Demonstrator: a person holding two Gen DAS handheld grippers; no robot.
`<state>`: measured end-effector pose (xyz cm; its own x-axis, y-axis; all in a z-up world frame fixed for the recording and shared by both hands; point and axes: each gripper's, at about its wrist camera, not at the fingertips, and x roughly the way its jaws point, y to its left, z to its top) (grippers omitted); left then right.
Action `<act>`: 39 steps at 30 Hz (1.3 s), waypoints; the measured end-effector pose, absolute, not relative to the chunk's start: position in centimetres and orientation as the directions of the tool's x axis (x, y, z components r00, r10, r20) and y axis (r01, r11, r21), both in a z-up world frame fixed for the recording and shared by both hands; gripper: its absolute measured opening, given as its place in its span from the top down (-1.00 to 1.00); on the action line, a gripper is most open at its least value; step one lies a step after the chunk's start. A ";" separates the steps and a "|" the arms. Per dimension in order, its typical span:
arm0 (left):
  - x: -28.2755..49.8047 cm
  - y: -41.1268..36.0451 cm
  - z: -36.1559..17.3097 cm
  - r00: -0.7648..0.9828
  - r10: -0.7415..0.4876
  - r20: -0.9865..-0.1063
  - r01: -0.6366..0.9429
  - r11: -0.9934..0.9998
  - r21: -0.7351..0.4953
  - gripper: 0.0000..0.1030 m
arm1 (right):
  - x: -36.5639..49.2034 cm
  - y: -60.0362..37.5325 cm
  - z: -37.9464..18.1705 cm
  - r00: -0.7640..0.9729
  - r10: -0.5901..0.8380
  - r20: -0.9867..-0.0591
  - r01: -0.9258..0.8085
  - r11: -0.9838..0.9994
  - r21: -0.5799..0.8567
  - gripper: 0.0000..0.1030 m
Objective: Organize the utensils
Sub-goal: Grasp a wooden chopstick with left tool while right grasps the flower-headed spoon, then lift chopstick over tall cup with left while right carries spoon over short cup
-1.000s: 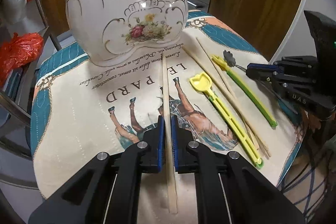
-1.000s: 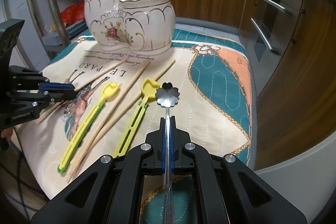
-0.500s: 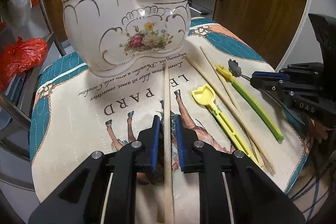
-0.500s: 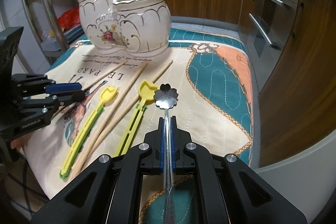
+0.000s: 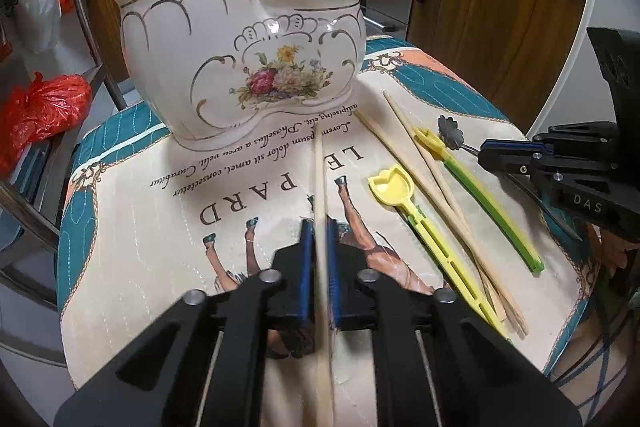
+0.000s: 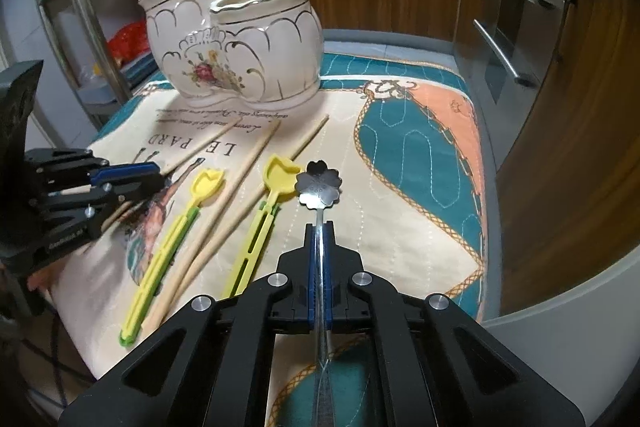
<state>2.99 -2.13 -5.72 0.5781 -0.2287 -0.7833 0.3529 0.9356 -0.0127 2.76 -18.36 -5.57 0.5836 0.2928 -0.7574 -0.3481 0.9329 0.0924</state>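
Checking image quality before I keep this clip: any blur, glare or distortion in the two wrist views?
Left wrist view: strong fisheye bending with dark corners; the chopstick between the left tool pads is slightly smeared; soft glare on the holder. Right wrist view: same bending; loose chopsticks look smeared; the spoon bowl glints.

We find bare cloth (image 6: pixel 404 187) right of the flower spoon (image 6: pixel 319 183): passage there. The ceramic holder (image 5: pixel 244 67) blocks the far side; loose chopsticks (image 5: pixel 436 195) and yellow spoons (image 5: pixel 424 223) crowd the middle.
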 end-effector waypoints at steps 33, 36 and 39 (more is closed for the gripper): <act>0.3 2.1 5.2 0.871 -0.382 -0.308 0.362 0.924 -0.122 0.89 | -0.9 -17.0 4.7 0.858 0.442 -0.262 -0.447 0.893 0.046 0.96; 1.1 3.2 6.6 0.888 -0.384 -0.255 0.358 0.923 -0.141 0.89 | 0.2 -17.3 6.0 0.859 0.453 -0.238 -0.447 0.891 0.083 0.96; 2.1 4.1 8.0 0.902 -0.380 -0.203 0.351 0.922 -0.163 0.89 | 1.3 -17.1 7.0 0.870 0.443 -0.214 -0.434 0.896 0.090 0.96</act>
<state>2.08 4.15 7.98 0.9024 -0.3800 -0.2032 0.3514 0.9219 -0.1634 1.30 -17.14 6.98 0.8705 0.4431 -0.2144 -0.4342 0.8963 0.0897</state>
